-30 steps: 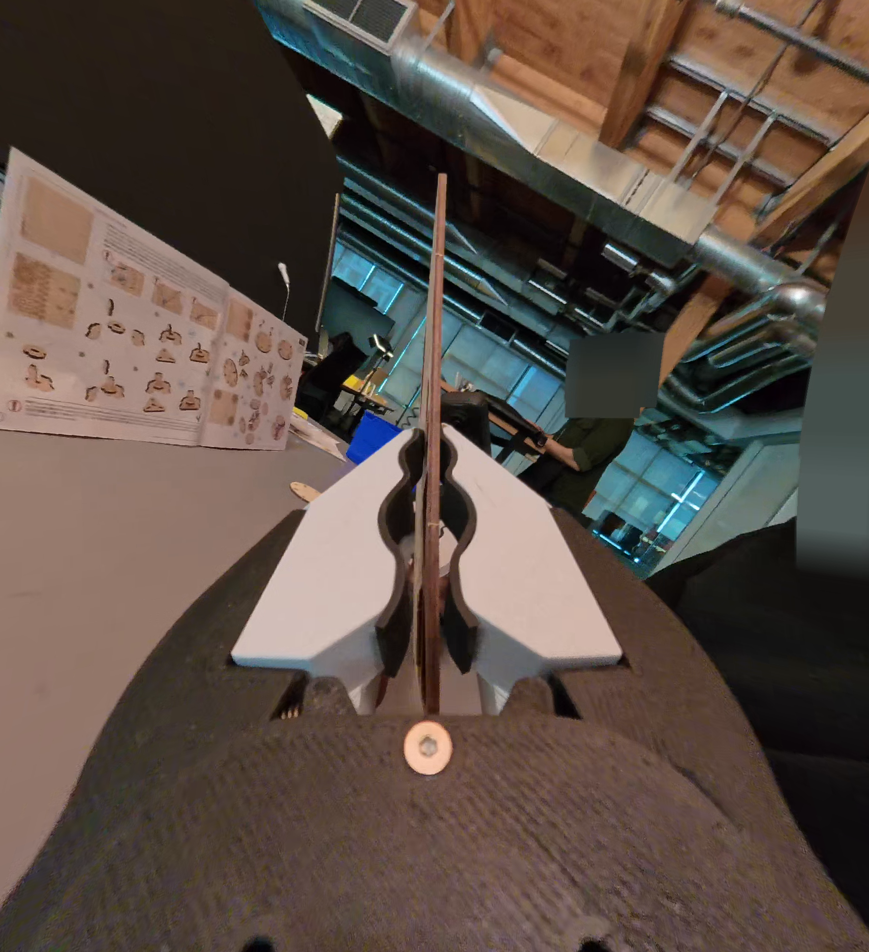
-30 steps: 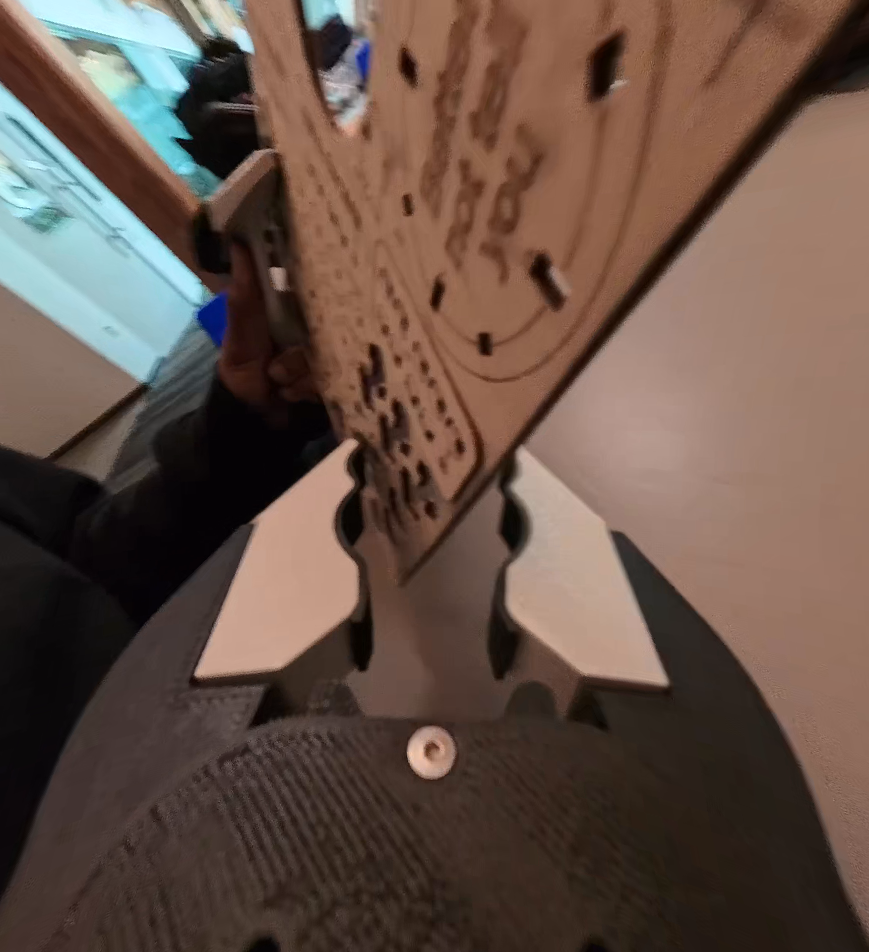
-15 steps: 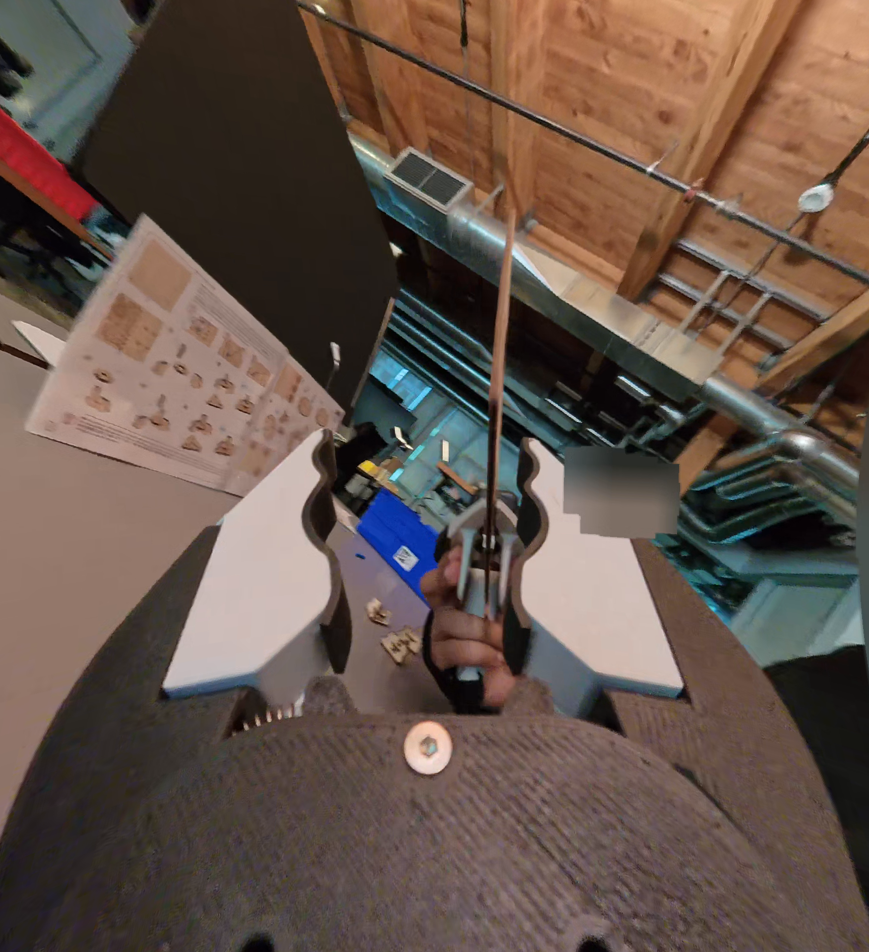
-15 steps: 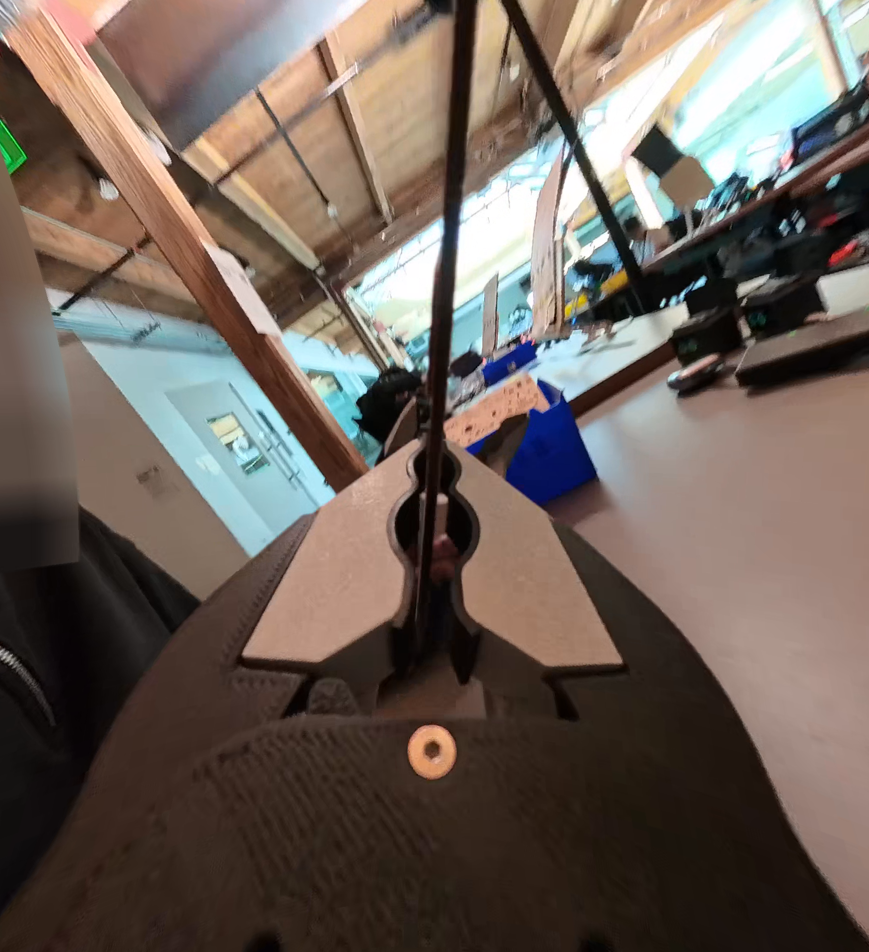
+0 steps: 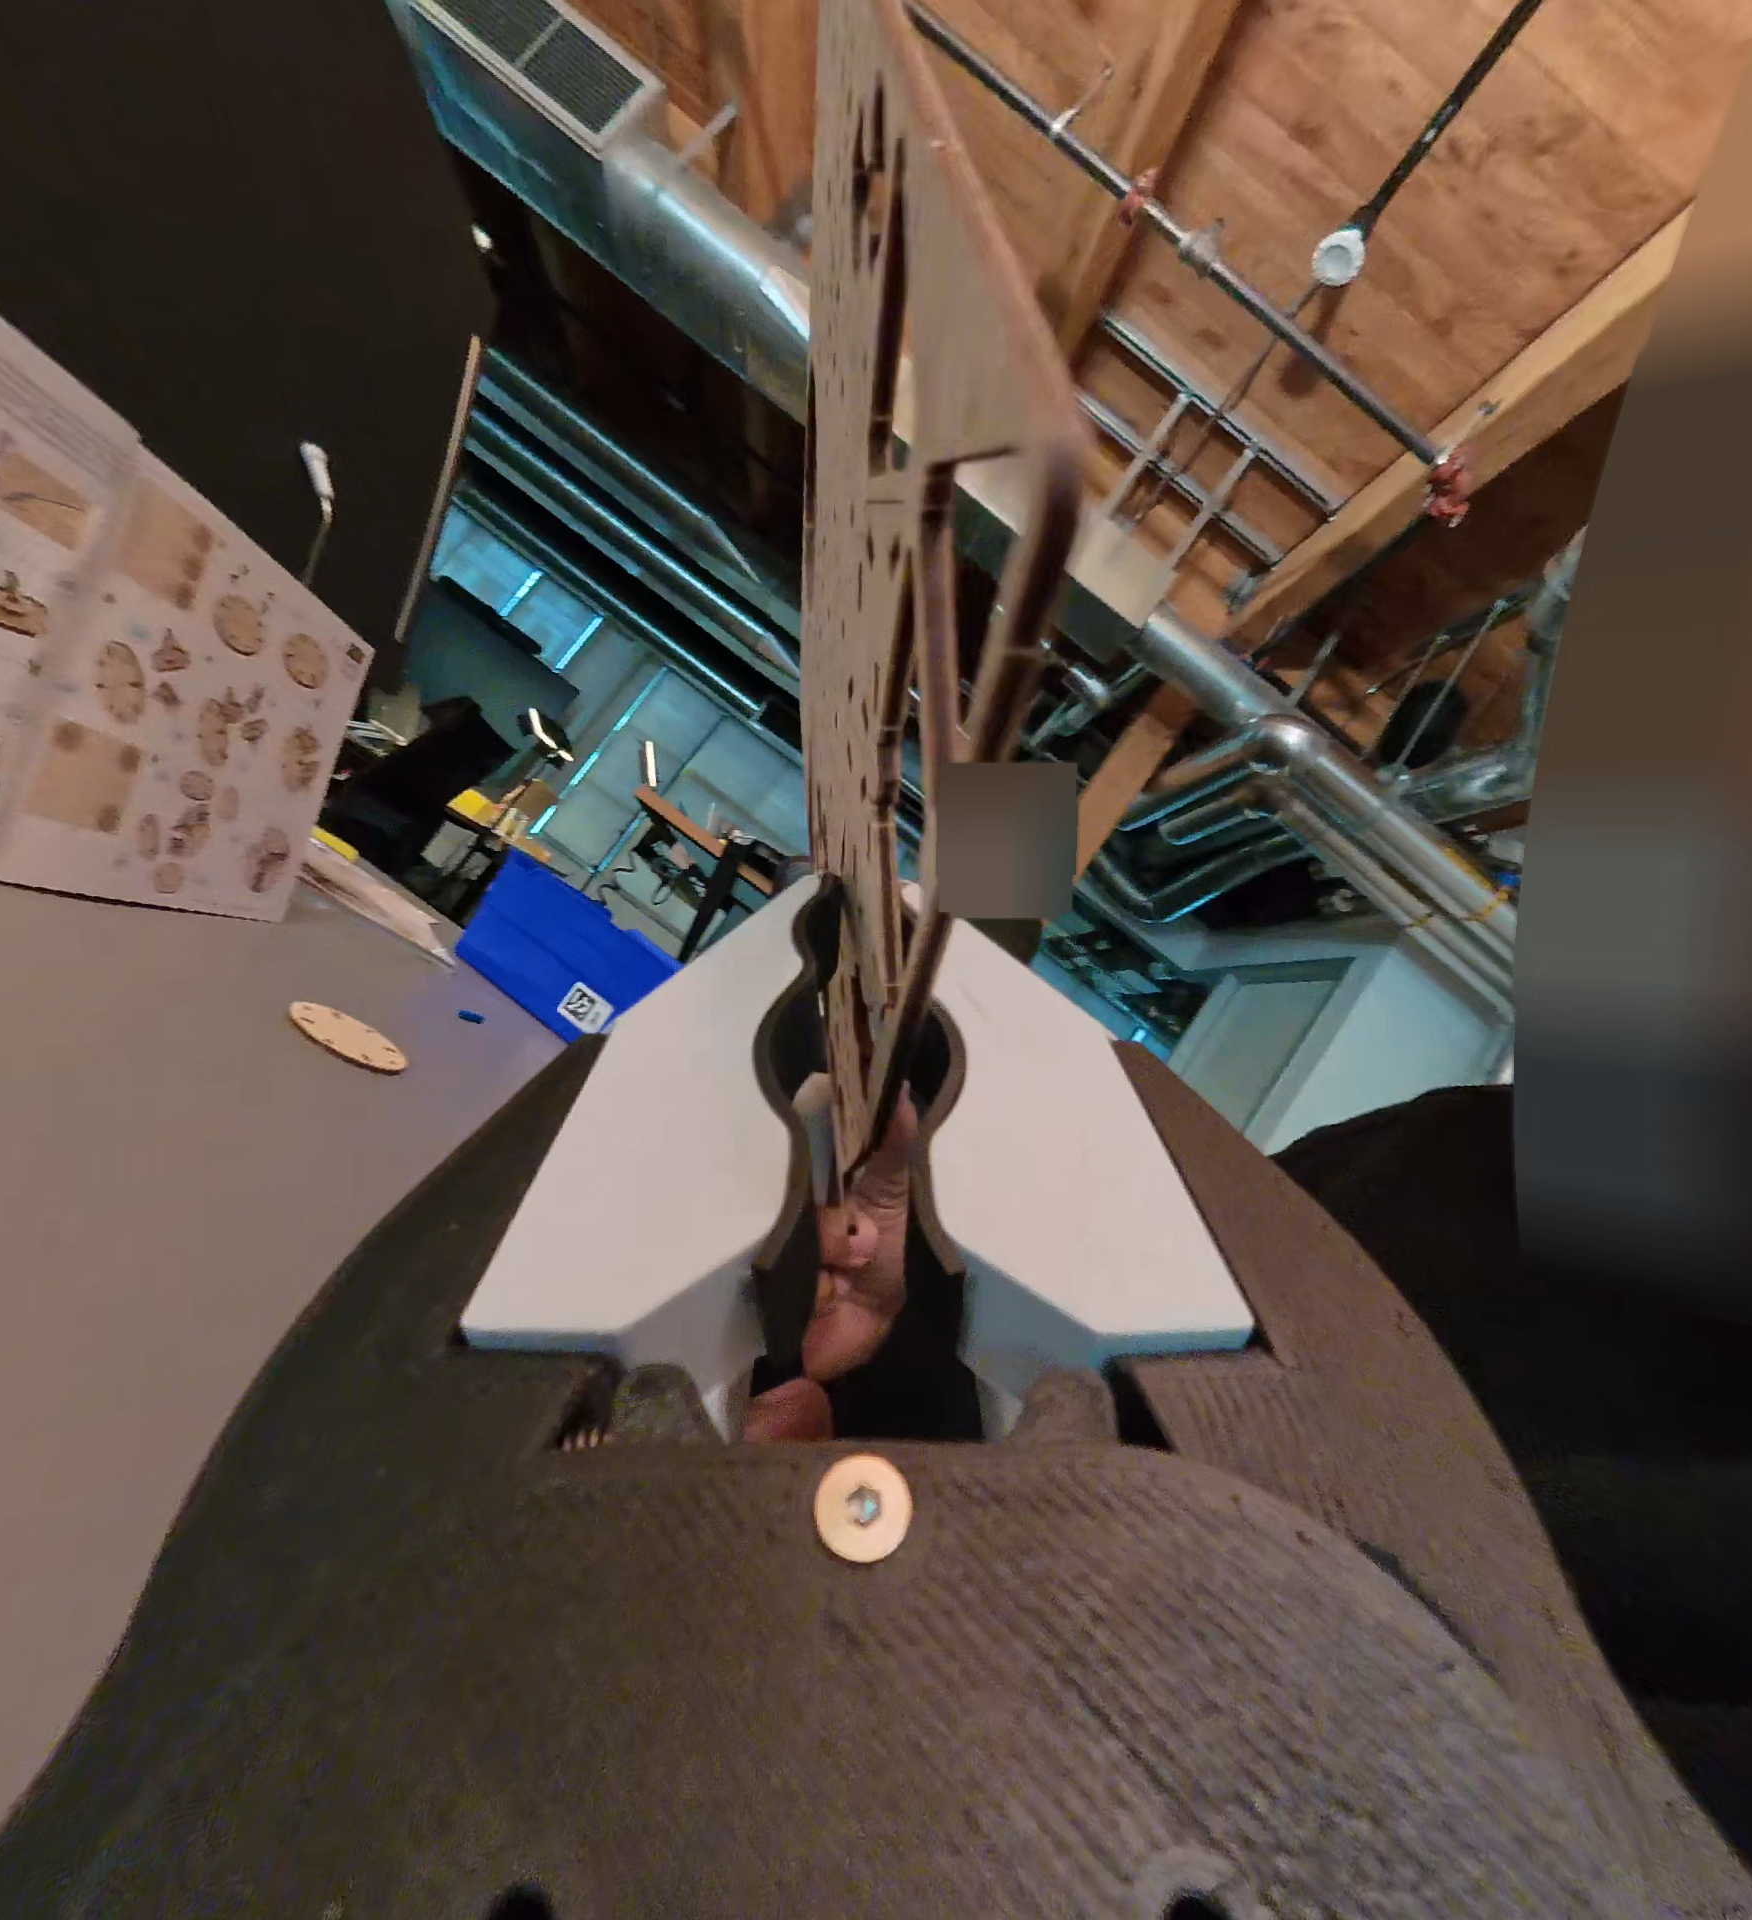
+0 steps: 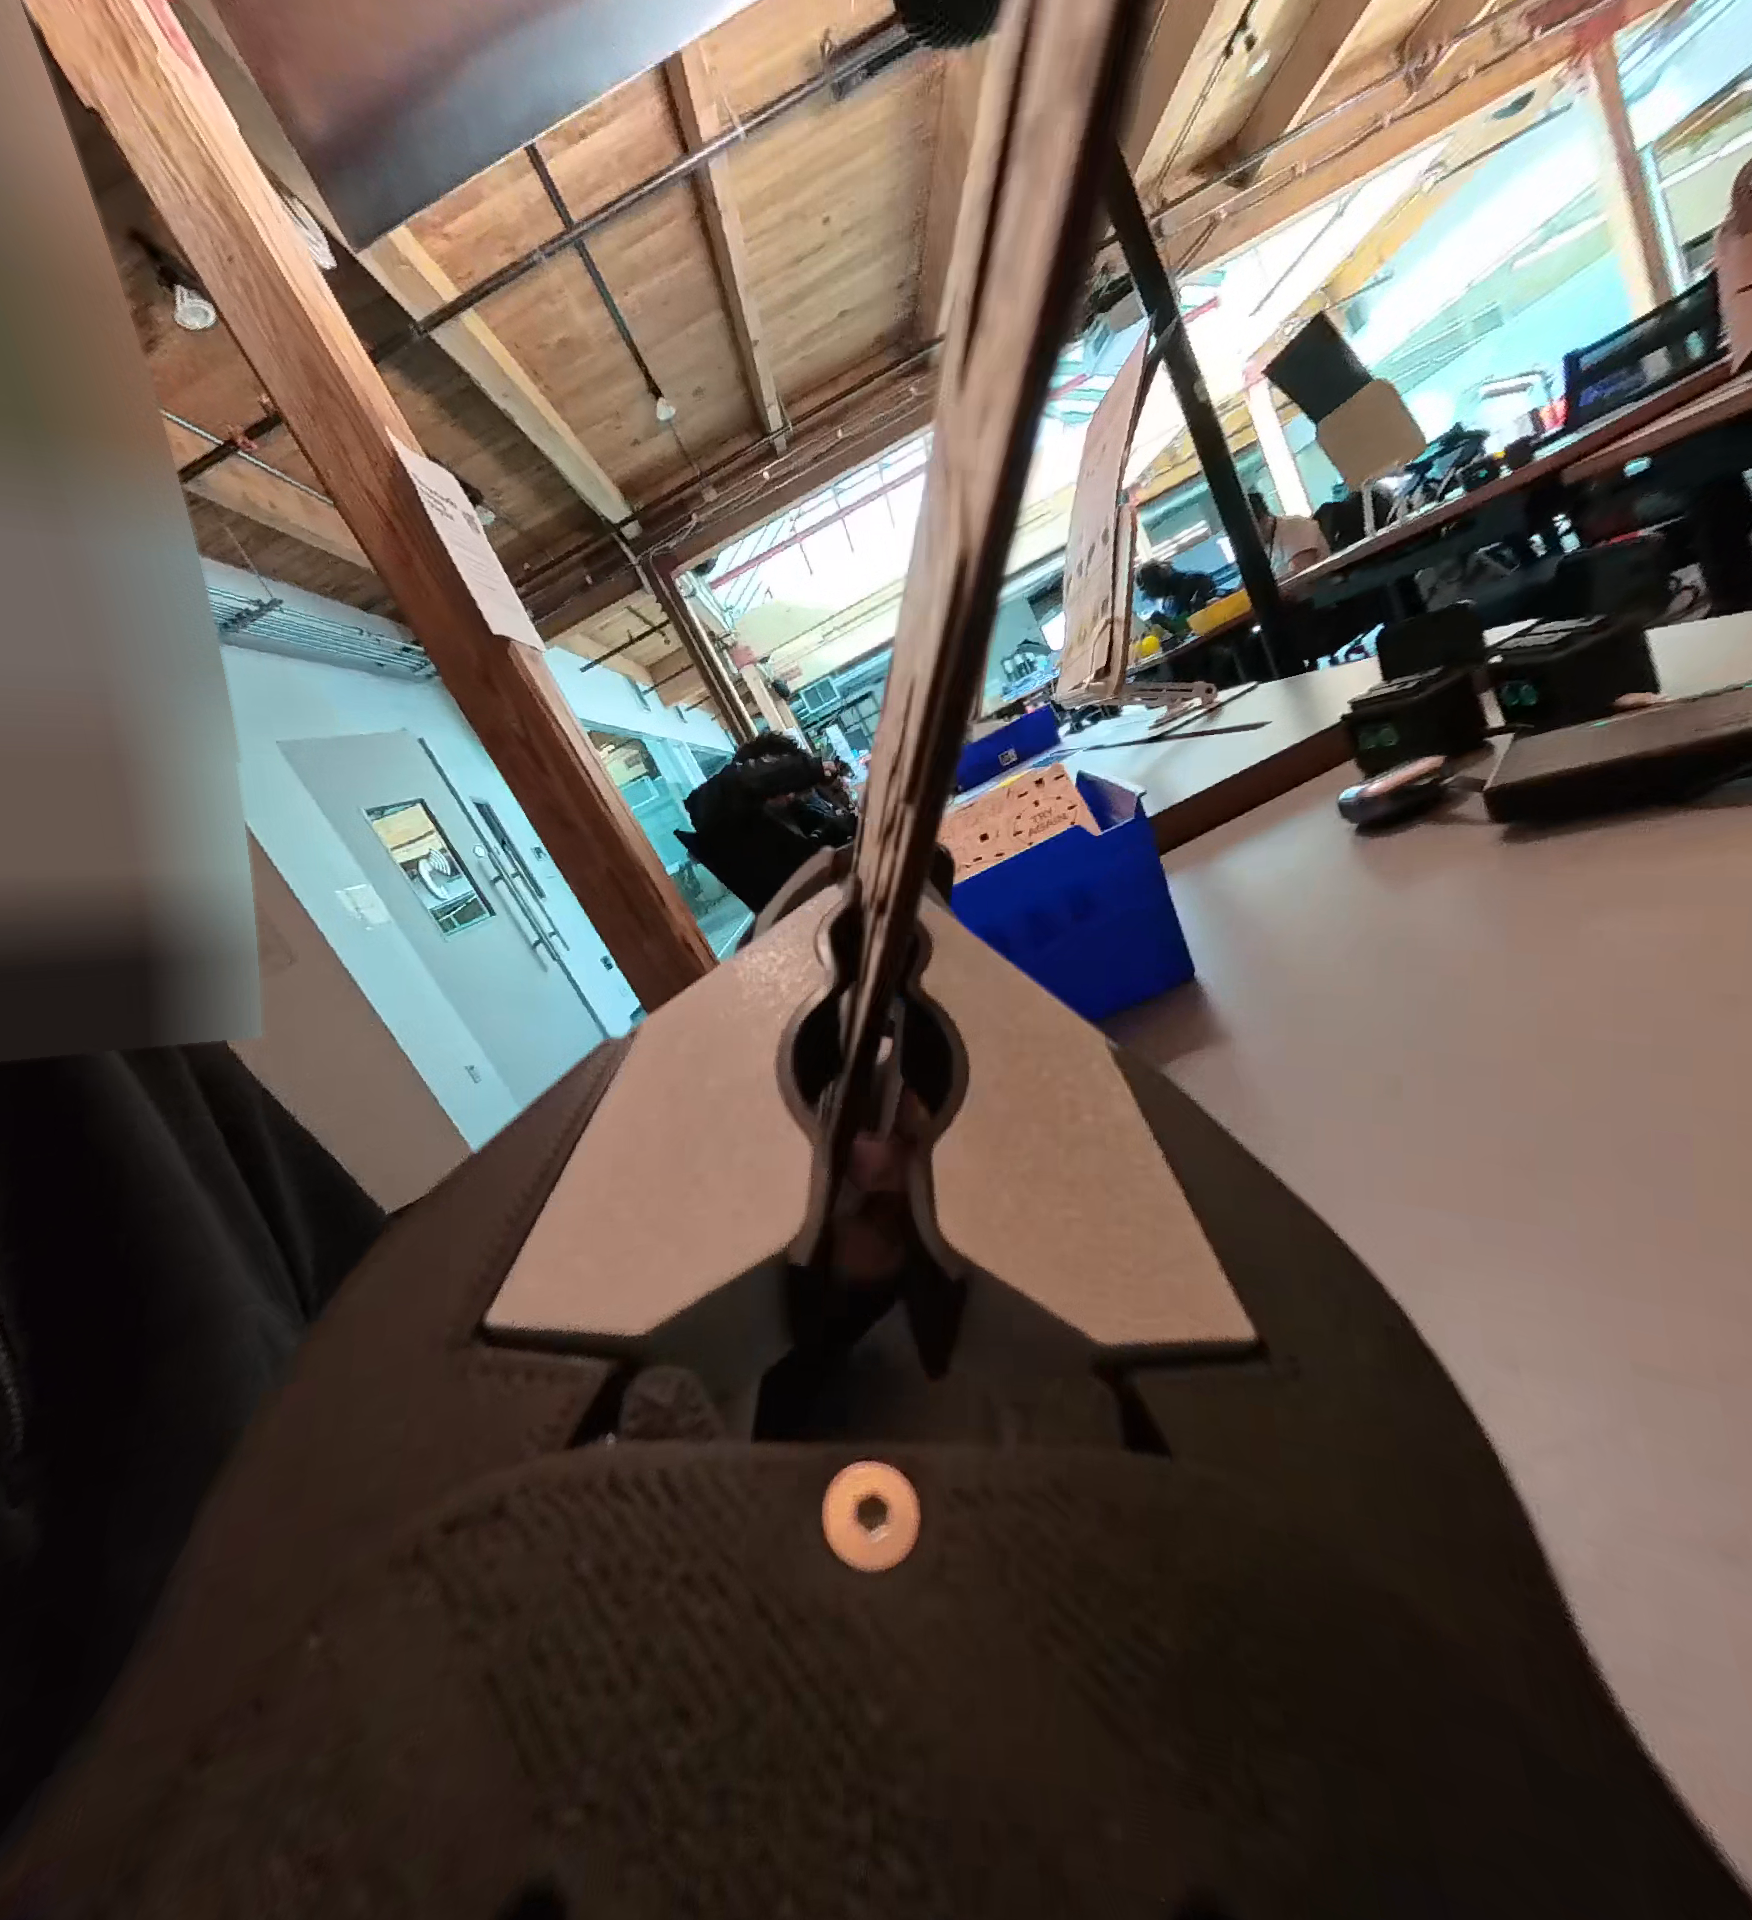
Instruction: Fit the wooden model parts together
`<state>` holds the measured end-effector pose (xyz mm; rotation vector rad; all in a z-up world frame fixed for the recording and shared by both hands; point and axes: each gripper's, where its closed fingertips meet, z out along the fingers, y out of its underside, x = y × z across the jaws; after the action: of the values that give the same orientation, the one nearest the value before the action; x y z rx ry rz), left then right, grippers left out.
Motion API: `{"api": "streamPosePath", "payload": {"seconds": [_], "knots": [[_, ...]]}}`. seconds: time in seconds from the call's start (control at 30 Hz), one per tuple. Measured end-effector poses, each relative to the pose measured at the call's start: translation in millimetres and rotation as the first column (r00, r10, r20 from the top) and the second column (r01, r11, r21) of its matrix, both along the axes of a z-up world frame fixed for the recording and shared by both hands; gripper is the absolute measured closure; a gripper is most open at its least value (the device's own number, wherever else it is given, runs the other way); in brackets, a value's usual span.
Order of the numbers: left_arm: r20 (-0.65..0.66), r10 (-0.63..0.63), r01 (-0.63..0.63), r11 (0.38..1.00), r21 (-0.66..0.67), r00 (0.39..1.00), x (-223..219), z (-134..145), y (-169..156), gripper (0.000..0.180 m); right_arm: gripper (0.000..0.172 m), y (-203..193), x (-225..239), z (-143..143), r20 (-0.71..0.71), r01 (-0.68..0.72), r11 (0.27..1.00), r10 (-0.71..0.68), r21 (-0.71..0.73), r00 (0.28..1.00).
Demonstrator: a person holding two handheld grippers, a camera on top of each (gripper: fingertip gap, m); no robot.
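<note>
The left claw (image 5: pixel 877 935) is gripping a thin laser-cut wooden sheet (image 5: pixel 856 540) edge-on, both pads pressing on it, the sheet standing upright above the grey tabletop (image 5: pixel 124 1143). The right claw (image 6: pixel 877 925) is clamping the same sheet (image 6: pixel 965 436), closed tight on its edge. A wooden disc (image 5: pixel 347 1036) is lying near a blue bin (image 5: pixel 560 961); a printed instruction sheet (image 5: pixel 124 686) is standing behind.

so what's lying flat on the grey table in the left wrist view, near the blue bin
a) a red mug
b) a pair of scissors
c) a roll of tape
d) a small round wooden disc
d: a small round wooden disc lies flat on the grey table, left of the blue bin.
</note>
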<state>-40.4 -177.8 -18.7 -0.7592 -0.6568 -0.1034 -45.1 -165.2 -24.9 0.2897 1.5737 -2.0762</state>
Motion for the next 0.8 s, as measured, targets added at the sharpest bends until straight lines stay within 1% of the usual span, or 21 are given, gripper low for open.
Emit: {"api": "streamPosePath", "payload": {"seconds": [0.07,0.13,0.23,0.33,0.47,0.57,0.67,0.73,0.8], "knots": [[0.001,0.025,-0.025,1.000,-0.003,1.000,-0.9,-0.4,-3.6,0.176,0.170,-1.5,0.2,-1.8,-0.003,0.001,1.000,-0.001,0.011,1.000],[0.006,0.045,-0.045,0.999,0.030,0.999,-2.1,0.5,-10.0,0.175,0.171,-1.5,-0.7,-3.8,-0.016,0.009,1.000,-0.008,0.024,1.000],[0.020,0.047,-0.048,0.997,0.066,0.999,-2.8,-0.1,-16.4,0.178,0.171,-1.3,-0.8,-5.2,-0.035,0.017,0.999,-0.016,0.033,0.999],[0.035,0.048,-0.049,0.998,0.041,0.998,-4.0,-3.4,-14.0,0.179,0.170,0.9,-3.4,-4.1,-0.040,0.032,0.999,-0.031,0.030,0.999],[0.048,0.027,-0.026,0.999,-0.022,0.998,-4.5,-7.6,-2.7,0.180,0.170,10.6,-14.1,3.5,-0.029,0.082,0.997,-0.082,-0.012,0.996],[0.060,-0.003,0.005,0.999,-0.034,0.998,-4.3,-9.6,3.2,0.180,0.170,15.3,-17.5,7.0,-0.024,0.090,0.996,-0.091,-0.030,0.996],[0.060,0.006,-0.004,0.999,-0.036,0.998,-4.1,-9.4,2.5,0.180,0.170,16.3,-18.8,8.0,-0.032,0.101,0.994,-0.102,-0.030,0.994],[0.063,0.030,-0.030,1.000,-0.004,0.998,-4.9,-8.3,-5.7,0.180,0.165,18.1,-21.1,9.9,-0.014,0.113,0.992,-0.114,-0.051,0.993],[0.073,0.050,-0.053,0.998,0.040,0.996,-6.0,-7.9,-15.1,0.179,0.154,17.6,-25.5,8.1,0.018,0.132,0.990,-0.131,-0.052,0.991]]}}
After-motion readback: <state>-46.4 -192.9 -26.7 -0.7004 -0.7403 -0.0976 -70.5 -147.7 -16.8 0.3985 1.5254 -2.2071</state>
